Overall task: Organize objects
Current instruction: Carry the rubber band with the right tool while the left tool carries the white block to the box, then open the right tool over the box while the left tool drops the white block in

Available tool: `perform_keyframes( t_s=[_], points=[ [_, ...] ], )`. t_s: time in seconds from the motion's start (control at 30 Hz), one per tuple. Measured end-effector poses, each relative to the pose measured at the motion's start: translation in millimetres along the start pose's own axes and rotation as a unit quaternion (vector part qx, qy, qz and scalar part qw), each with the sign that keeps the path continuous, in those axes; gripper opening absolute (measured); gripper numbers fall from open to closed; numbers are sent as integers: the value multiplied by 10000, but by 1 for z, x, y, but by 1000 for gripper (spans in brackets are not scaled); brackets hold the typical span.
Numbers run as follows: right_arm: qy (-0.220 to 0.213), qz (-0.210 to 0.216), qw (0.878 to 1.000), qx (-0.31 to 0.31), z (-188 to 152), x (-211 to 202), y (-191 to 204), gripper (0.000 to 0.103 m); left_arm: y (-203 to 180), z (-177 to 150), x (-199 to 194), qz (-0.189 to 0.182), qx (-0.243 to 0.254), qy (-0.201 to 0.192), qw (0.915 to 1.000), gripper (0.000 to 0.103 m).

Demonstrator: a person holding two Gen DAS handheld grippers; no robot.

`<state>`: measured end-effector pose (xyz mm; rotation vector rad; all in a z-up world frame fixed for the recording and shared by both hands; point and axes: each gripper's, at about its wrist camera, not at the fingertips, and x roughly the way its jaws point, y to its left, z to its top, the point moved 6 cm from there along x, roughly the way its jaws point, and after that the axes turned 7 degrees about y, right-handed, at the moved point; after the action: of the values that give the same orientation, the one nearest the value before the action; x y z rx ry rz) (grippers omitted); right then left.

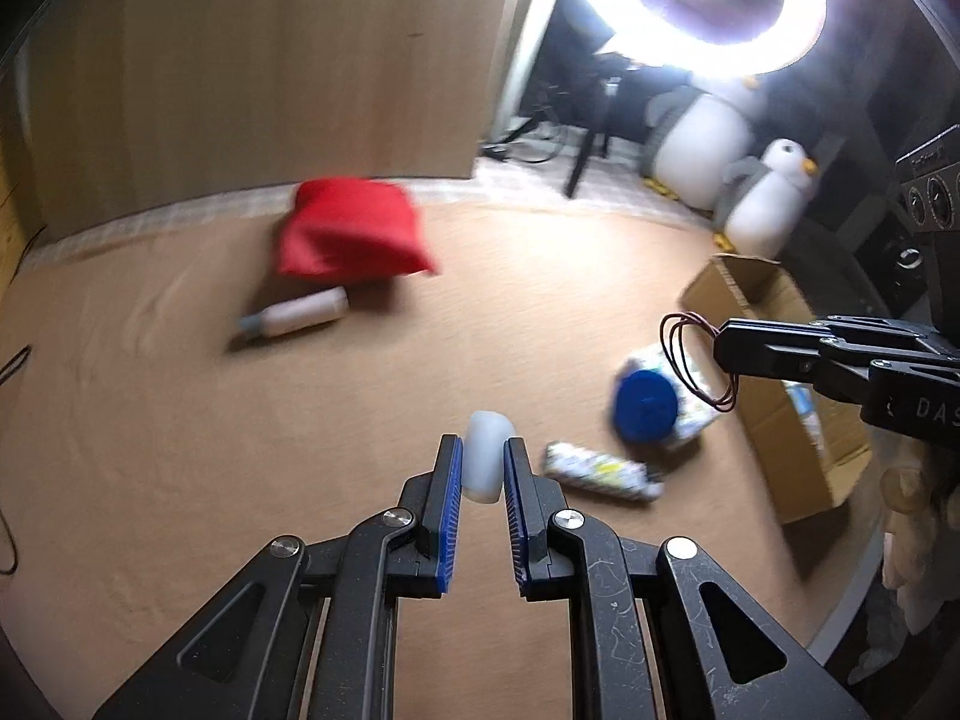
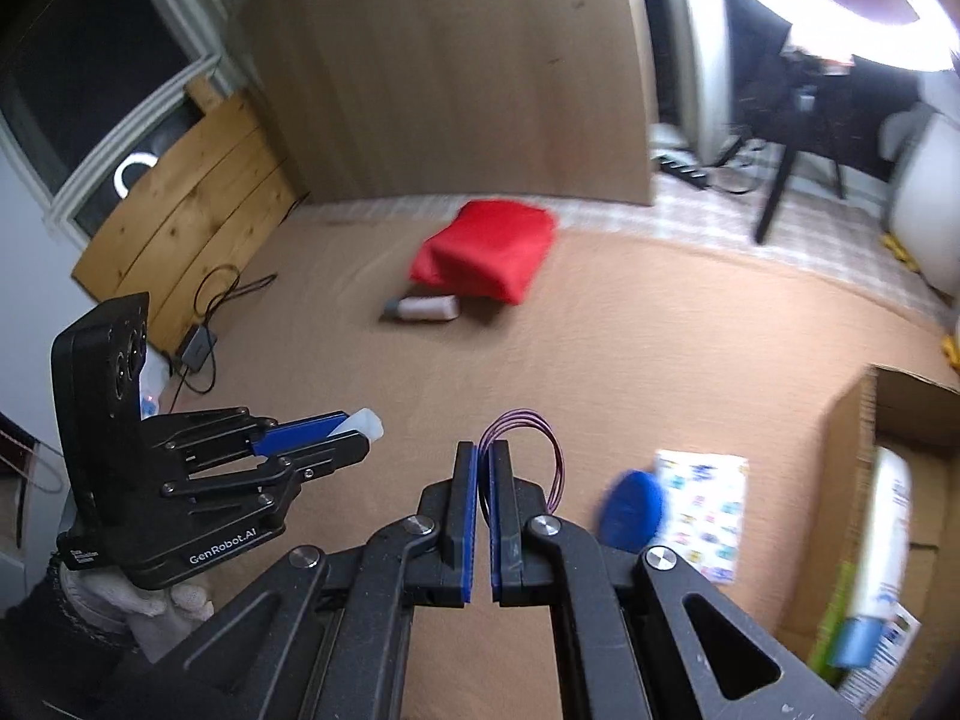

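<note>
Both tongs loaded, held above the brown floor. Left tongs (image 1: pixel 483 465) closed on a small pale translucent block (image 1: pixel 485 456) — only its lower half sits between the blue pads, so a jolt could pivot it out. Right tongs (image 2: pixel 483 468) pinched shut on a coil of thin purple wire (image 2: pixel 528 450); the loops hang free to the right and could snag the rim of the cardboard box (image 2: pixel 852 480) at far right, or slip through the pads. Box already holds a white bottle (image 2: pixel 882 534). Still on the floor: blue lid (image 1: pixel 645 405), patterned packet (image 2: pixel 705 510), red cloth (image 1: pixel 348 228), tube (image 1: pixel 300 315). Frames are blurred — a fast swing looks the likeliest cause of a drop.
</note>
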<state>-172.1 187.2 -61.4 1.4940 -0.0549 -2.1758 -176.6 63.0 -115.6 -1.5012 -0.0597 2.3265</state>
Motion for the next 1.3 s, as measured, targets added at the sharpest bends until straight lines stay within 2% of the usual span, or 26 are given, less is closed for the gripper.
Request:
perform_keyframes(
  t_s=[0.2,0.6,0.73,0.93,0.97,1.0,1.03,1.1,1.17,1.2,1.23,1.3],
  points=[
    [-224,-319,9985,389,-21,-41,-54,3,-64,17,9,-273,385,-32,9989,15],
    [-419,-846,9872,1285,-92,-107,-169,3,-216,38,53,-835,1107,120,9903,15],
    [-434,-885,9833,1531,-114,-117,-196,3,-248,43,70,-856,1222,193,9886,15],
    [-447,-811,9809,1709,-130,-121,-215,3,-269,52,90,-743,1277,256,9887,15],
    [-443,-798,9809,1718,-131,-121,-216,3,-271,54,93,-734,1271,277,9888,18],
    [-441,-780,9811,1713,-132,-120,-217,3,-274,54,96,-818,1248,317,9883,29],
    [-446,-745,9818,1692,-133,-120,-217,5,-275,55,98,-887,1191,370,9882,44],
    [-495,-692,9820,1685,-133,-122,-218,9,-273,57,98,-892,1103,340,9893,59],
    [-571,-652,9818,1692,-132,-124,-218,32,-271,59,95,-872,1063,276,9901,59],
    [-618,-658,9814,1692,-132,-125,-218,38,-269,59,95,-870,1044,276,9903,59],
    [-657,-668,9812,1687,-131,-126,-218,44,-268,60,94,-862,1033,277,9905,59],
    [-693,-668,9809,1691,-130,-127,-218,44,-264,59,93,-818,1038,270,9909,59]
  ],
)
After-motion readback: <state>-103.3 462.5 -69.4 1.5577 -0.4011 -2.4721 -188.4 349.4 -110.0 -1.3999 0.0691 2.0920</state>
